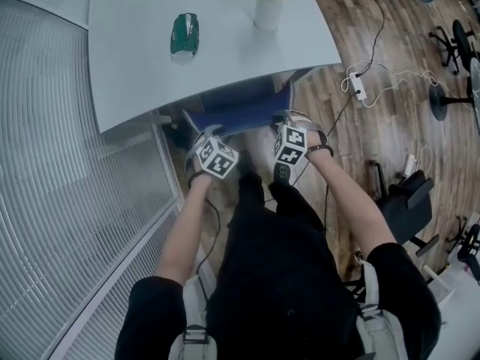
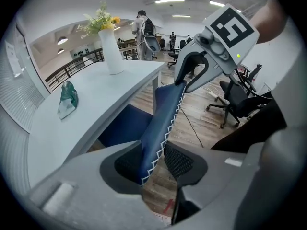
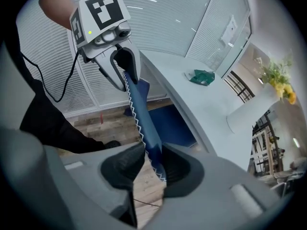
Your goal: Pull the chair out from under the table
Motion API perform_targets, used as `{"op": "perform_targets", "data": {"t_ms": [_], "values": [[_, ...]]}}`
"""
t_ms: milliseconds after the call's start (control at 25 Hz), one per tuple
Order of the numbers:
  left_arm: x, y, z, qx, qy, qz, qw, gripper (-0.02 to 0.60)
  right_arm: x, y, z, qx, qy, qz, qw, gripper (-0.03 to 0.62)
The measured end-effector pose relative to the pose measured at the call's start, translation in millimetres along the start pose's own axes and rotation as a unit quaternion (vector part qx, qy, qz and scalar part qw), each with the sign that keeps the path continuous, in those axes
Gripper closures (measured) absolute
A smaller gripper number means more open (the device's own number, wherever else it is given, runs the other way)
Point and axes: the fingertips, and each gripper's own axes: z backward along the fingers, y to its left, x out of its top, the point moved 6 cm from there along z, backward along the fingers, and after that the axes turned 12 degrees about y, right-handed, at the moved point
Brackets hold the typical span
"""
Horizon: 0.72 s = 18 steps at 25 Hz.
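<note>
The chair's blue backrest (image 1: pixel 241 114), edged with white zigzag stitching, shows just in front of the pale table (image 1: pixel 135 73), with the seat still under the tabletop. My left gripper (image 1: pixel 202 133) is shut on the backrest's top edge at its left end. In the left gripper view the blue fabric (image 2: pixel 165 109) runs between my left gripper's (image 2: pixel 154 161) black pads. My right gripper (image 1: pixel 285 120) grips the same edge at the right end. The right gripper view shows the fabric (image 3: pixel 140 114) pinched in my right gripper (image 3: pixel 149 163).
A green object (image 1: pixel 184 34) and a white vase of yellow flowers (image 1: pixel 268 10) stand on the table. Slatted blinds (image 1: pixel 60 201) line the left. On the wood floor at the right lie a white power strip (image 1: pixel 358 86) with cables and black office chairs (image 1: pixel 405 201).
</note>
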Motion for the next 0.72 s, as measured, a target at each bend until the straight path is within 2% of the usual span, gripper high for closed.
{"op": "perform_targets", "data": {"t_ms": [200,400,720], "values": [[-8.9,-22.3,-2.3,-0.020,0.029,-0.008,0.9994,0.436,-9.3,21.1,0.9,0.037,0.014,-0.007,0.999,0.479],[-28.2,-53.9,-6.4,-0.043,0.018,0.009,0.9989,0.436,-23.8,53.2,0.1,0.056,0.023,0.014,0.998,0.485],[-32.8,-110.8,1.2,-0.050,0.037,0.032,0.9976,0.436,-56.2,85.3,16.1,0.077,0.023,0.032,0.996,0.487]]}}
